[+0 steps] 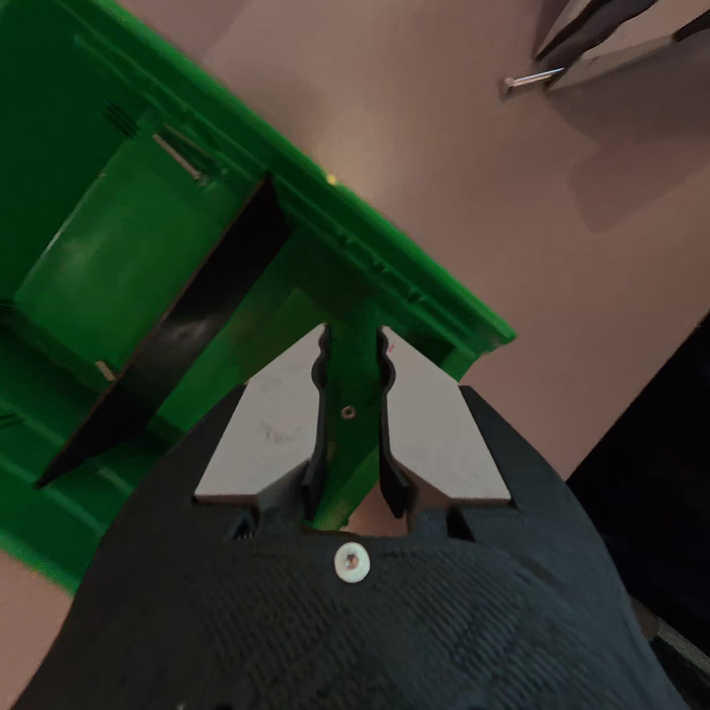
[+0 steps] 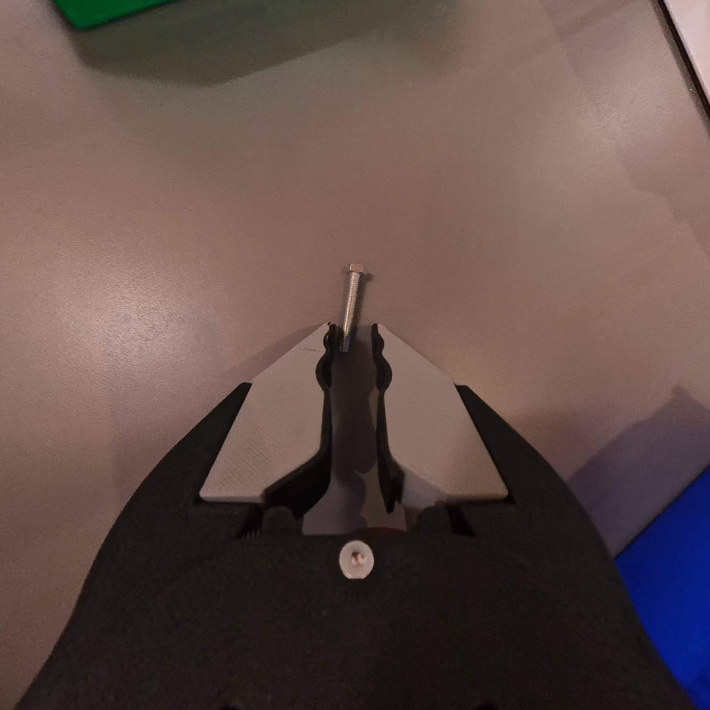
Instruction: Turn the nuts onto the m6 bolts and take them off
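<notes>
A: Why is the left tool over the green bin?

B: Likely for the nut lying in the corner section, framed by its spread, empty fingers. Bin wall and black divider crowd it.

A: And the right tool?

B: Spread too, gripping nothing. The bolt lies on the counter, its threaded end between the tips, with open room all round.

Dim, warm light — left wrist view motion-blurred, right sharper, soft shadows, edges bowed wide-angle.
</notes>
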`<state>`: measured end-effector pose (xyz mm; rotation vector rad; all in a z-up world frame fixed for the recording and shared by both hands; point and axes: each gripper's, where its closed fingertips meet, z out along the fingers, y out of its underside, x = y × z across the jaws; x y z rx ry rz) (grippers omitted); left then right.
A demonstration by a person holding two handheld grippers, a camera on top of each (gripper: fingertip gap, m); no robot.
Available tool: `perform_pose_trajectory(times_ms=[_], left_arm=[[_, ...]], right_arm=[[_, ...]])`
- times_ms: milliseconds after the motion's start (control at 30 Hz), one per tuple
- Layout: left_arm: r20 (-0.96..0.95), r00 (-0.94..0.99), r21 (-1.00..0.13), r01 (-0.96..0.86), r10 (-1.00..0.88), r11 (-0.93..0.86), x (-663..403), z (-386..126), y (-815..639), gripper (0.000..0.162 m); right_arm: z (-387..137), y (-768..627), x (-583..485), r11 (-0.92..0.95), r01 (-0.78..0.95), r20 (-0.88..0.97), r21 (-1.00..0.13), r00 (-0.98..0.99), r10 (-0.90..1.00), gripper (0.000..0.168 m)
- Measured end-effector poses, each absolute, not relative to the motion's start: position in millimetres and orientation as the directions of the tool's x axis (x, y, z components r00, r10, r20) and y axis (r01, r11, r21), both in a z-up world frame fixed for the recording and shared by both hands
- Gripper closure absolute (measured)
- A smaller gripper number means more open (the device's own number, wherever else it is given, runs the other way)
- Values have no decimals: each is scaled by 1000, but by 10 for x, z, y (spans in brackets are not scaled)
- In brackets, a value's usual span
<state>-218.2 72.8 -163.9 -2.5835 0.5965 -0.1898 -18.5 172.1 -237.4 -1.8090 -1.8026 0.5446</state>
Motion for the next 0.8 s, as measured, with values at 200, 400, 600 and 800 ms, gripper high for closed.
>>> perform_pose_trajectory(times_ms=[200, 400, 600, 800], left_arm=[[-249, 881, -118, -441, -403, -890, -3246, -1828, 470, 136], [-279, 765, 211, -541, -581, -814, -3518, -2091, 264, 137], [-251, 609, 464, -606, -752, -646, -3632, -2253, 185, 125], [-221, 514, 516, -660, -829, -547, -3676, -2330, 193, 124]], right_arm=[[-2367, 1742, -170, 50, 795, 124, -604, 32, 992, 150], [-2365, 1718, -183, 57, 795, 127, -604, 26, 992, 151], [-2367, 1722, -179, 42, 792, 110, -609, 31, 993, 149], [-2368, 1685, -184, 53, 792, 107, -609, 16, 994, 149]])
